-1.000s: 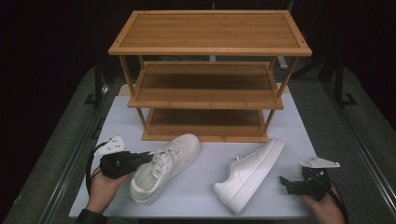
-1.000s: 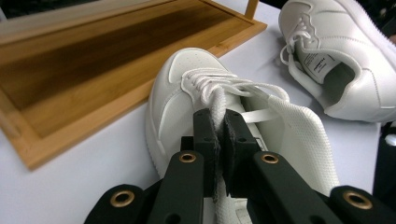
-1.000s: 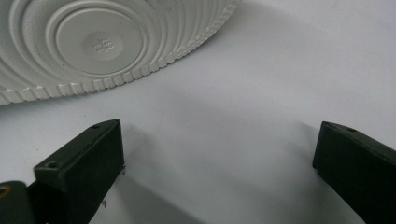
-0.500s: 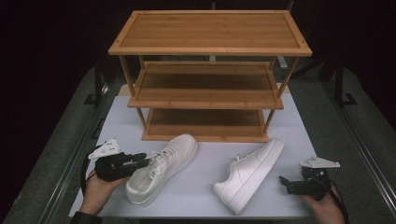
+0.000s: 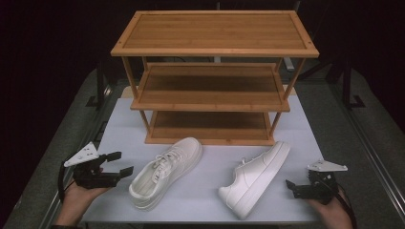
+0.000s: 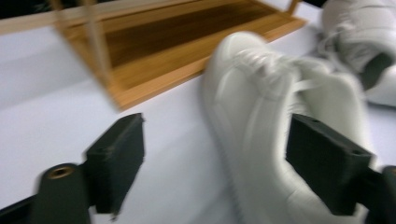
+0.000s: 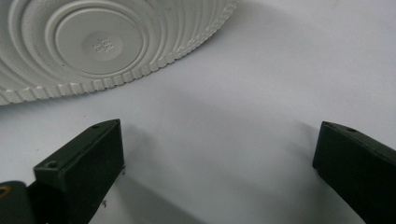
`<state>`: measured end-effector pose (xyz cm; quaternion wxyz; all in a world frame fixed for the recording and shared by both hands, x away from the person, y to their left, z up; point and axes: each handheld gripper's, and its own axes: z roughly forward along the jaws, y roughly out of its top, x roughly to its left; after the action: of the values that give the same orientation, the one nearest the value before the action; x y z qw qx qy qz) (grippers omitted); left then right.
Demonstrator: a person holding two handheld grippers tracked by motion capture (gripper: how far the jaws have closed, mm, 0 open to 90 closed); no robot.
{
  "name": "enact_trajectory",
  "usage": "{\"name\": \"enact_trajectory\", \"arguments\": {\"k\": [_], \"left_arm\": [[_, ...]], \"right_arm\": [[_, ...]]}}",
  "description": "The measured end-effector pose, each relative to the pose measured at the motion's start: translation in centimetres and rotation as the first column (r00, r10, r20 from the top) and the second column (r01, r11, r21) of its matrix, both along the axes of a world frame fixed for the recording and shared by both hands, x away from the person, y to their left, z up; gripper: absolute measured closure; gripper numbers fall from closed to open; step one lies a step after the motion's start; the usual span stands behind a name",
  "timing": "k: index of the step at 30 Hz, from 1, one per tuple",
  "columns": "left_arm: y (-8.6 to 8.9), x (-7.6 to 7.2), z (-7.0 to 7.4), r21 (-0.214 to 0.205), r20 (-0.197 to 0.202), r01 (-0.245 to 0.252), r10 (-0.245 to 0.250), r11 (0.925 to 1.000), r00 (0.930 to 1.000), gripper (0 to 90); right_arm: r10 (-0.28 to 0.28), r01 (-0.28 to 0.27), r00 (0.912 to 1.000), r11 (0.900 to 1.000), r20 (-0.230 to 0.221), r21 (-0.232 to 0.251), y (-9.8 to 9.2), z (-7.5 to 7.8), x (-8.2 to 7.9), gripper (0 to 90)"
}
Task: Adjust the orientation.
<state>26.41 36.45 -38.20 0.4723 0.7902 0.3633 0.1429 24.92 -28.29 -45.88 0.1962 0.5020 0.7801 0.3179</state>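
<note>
- Left gripper, lower left of the high view: jaws have just been opening and now stand spread, nothing pinched. It sits just beside the heel of the left shoe, not touching.
- Left shoe lies upright on the white table, lower centre-left, toe aimed up-right at the rack's bottom shelf. In the left gripper view it runs past the right-hand jaw, blurred.
- Right gripper, lower right: jaws spread, empty, close to the right shoe, which lies tipped on its side with the sole facing that gripper.
- Risks (judgement): a pinch on the soft heel collar may slip or fold; the tipped shoe could skid across the smooth table if nudged rather than clamped.
- Obstructions: wooden shoe rack stands at upper centre; its front posts and low shelf gaps leave little clearance, so a lifted shoe could catch a shelf edge.
</note>
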Motion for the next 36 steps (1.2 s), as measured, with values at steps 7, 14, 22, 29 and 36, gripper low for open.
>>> {"name": "enact_trajectory", "arguments": {"k": [7,14,22,29,36], "left_arm": [[2.5,-0.1,-1.7,0.101,-0.038,-0.132,0.136,0.9861,0.99,0.0],[2.7,0.3,-4.5,0.222,-0.097,-0.131,0.155,0.9661,0.9831,0.0],[2.0,0.4,-6.8,0.28,-0.101,-0.111,0.144,0.9536,0.9845,0.0],[2.0,0.3,-6.8,0.284,-0.093,-0.111,0.142,0.9525,0.9855,0.0],[2.0,0.3,-6.8,0.281,-0.09,-0.113,0.144,0.9529,0.9856,0.0]], "right_arm": [[0.001,-0.001,1.0,1.0,0.0,-0.002,0.0,0.0,0.0,1.4],[0.0,0.0,1.0,1.0,-0.007,-0.006,0.0,0.1,0.0,1.4],[0.0,0.0,1.0,1.0,-0.008,-0.003,0.0,0.1,0.0,1.3],[0.0,0.0,0.9999,1.0,-0.01,-0.005,0.0,0.1,0.1,1.4],[0.017,-0.016,0.9996,0.9997,-0.022,0.02,-0.4,1.7,-0.3,11.1]]}}
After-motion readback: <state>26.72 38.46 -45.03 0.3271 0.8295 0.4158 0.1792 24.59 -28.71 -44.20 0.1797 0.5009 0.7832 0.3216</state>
